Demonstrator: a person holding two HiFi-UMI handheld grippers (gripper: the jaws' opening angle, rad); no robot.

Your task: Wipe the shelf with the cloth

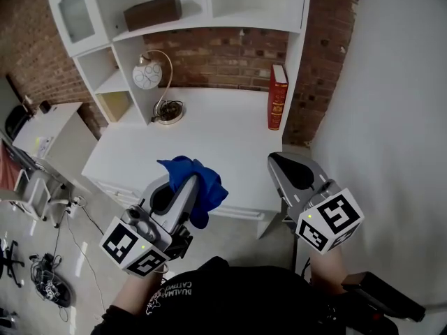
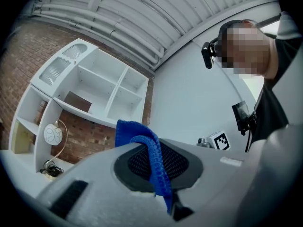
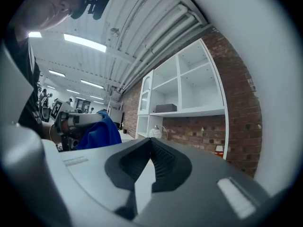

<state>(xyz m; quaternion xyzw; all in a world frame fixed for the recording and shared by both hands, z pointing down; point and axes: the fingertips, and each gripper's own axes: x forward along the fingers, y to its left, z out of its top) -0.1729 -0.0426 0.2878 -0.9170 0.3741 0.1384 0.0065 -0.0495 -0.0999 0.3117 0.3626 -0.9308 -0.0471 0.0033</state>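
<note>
1. The left gripper [image 1: 188, 184] is pinching the bunched blue cloth [image 1: 211, 187] above the white desk's [image 1: 209, 135] front edge.
2. The right gripper [image 1: 288, 167] is hovering over the desk's front right corner, jaws pressed together, empty.
3. A red book [image 1: 278, 96] is standing upright at the desk's right rear.

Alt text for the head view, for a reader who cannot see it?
The left gripper grips a blue cloth near the front edge of a white desk; the right gripper hovers beside it, jaws together and empty. At the back stand a red book, a round lamp and white shelves against a brick wall.
</note>
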